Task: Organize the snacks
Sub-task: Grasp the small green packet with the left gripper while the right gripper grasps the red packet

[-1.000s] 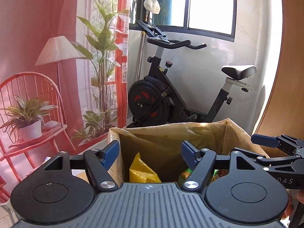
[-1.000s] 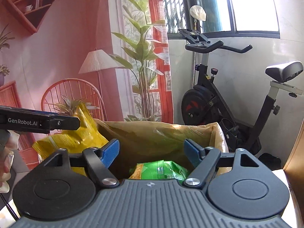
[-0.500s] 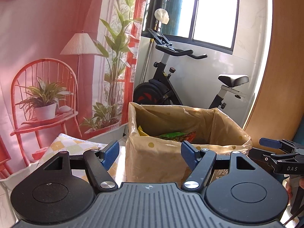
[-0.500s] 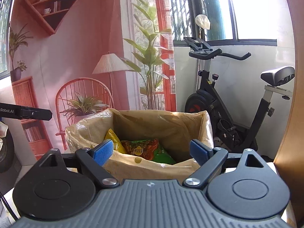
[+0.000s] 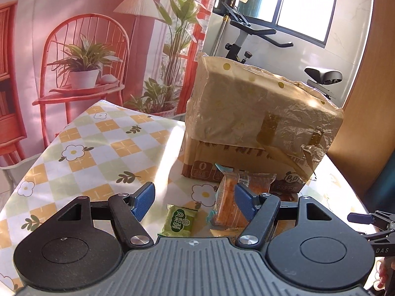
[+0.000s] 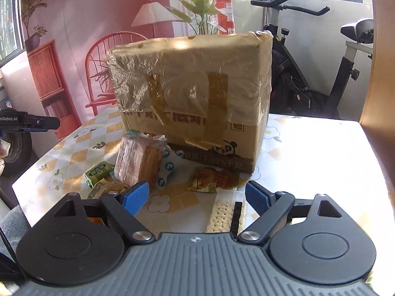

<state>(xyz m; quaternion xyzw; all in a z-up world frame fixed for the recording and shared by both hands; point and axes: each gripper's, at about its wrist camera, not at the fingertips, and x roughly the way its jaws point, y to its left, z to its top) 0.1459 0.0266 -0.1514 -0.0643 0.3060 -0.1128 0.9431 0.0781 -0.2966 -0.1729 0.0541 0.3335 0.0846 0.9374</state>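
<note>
At lower centre of both views, loose snacks had come into sight where a second earlier each tool looked down into the lined cardboard box. Left tool hovered wide over a green pastry packet; right tool gaped above a cracker sleeve on the surface, suggesting another pickup.

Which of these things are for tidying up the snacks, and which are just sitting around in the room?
For the snack job:
cardboard box
green snack packet
orange cake packet
cracker packet
red-brown sachet
left gripper and right gripper, both open and empty

Just lying about:
exercise bike
checked tablecloth
wall picture with chair and plants
</note>
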